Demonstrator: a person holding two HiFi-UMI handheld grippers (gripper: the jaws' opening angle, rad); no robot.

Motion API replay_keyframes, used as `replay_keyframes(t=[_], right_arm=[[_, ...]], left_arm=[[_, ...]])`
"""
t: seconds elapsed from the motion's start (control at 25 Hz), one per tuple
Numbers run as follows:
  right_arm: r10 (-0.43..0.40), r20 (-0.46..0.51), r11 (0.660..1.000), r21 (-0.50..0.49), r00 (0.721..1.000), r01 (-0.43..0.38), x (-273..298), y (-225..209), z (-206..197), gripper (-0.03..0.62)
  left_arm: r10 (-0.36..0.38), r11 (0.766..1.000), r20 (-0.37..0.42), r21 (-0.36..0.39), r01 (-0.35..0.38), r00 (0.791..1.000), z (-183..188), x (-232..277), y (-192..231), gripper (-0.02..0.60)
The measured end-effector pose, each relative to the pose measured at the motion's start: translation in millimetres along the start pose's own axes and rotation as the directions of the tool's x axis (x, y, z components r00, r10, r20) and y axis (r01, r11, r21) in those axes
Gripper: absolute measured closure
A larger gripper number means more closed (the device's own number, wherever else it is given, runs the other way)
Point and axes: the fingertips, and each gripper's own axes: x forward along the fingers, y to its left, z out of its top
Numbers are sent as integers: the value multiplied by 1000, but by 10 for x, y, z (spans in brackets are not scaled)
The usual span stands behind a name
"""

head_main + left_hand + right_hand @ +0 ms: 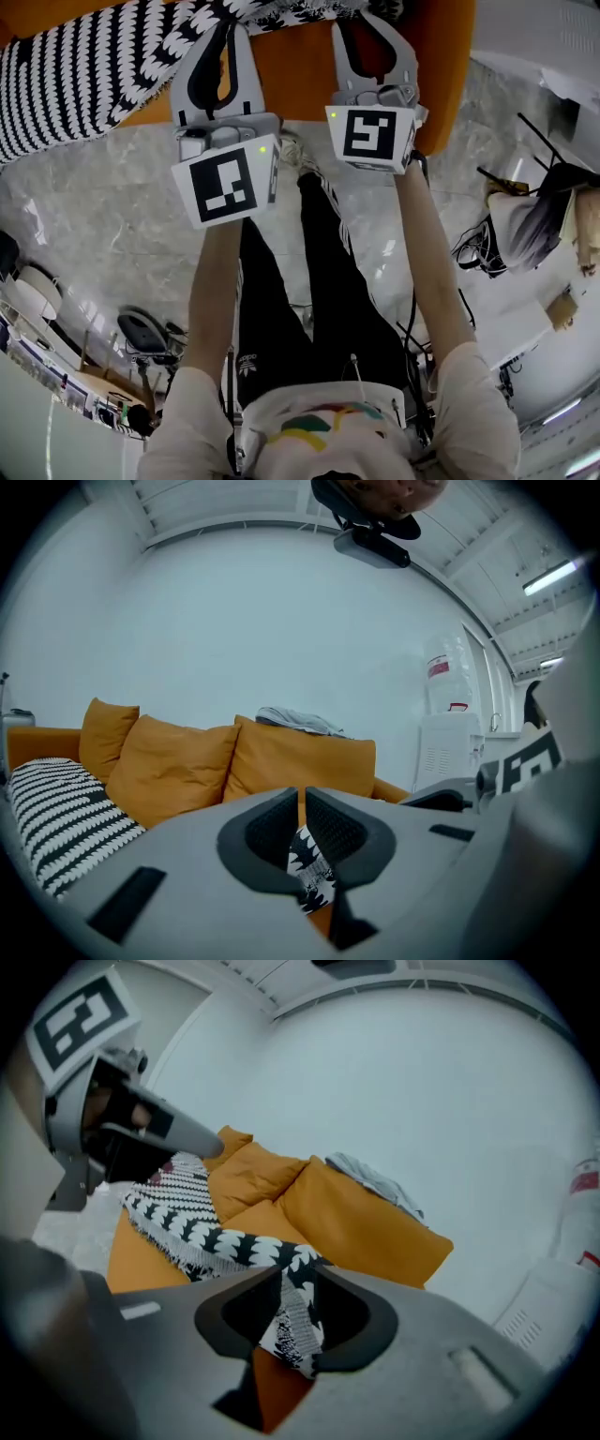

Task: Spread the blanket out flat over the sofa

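Note:
A black-and-white patterned blanket lies bunched over the left part of the orange sofa, and a strip of it runs along the seat's front edge. My left gripper reaches to that edge. In the left gripper view the left gripper has its jaws together, pinching a fold of blanket. My right gripper is beside it over the seat. In the right gripper view the right gripper has a gap between its jaws, and the blanket's fringed edge hangs loosely through it.
Orange back cushions line the sofa, and a grey cloth lies on top of them. A white water dispenser stands to the sofa's right. The person's legs stand on marble floor. A chair with clutter is at the right.

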Motion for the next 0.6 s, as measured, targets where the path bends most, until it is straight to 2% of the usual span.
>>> replay_keyframes(t=[0.2,0.44,0.6], right_arm=[[27,-111,980,-192,993,-49,294,-17,-344,437],[80,-207,905,-394,975,-158,601,113,-600,422],[9,-214,875,-471,977,-112,774,118,-655,426]], left_arm=[[-17,1000,-24,-1,17,1000,54,9,-125,549],[-21,1000,-64,-5,21,998,41,40,-186,549],[-9,1000,-76,4,9,997,-61,31,-129,549]])
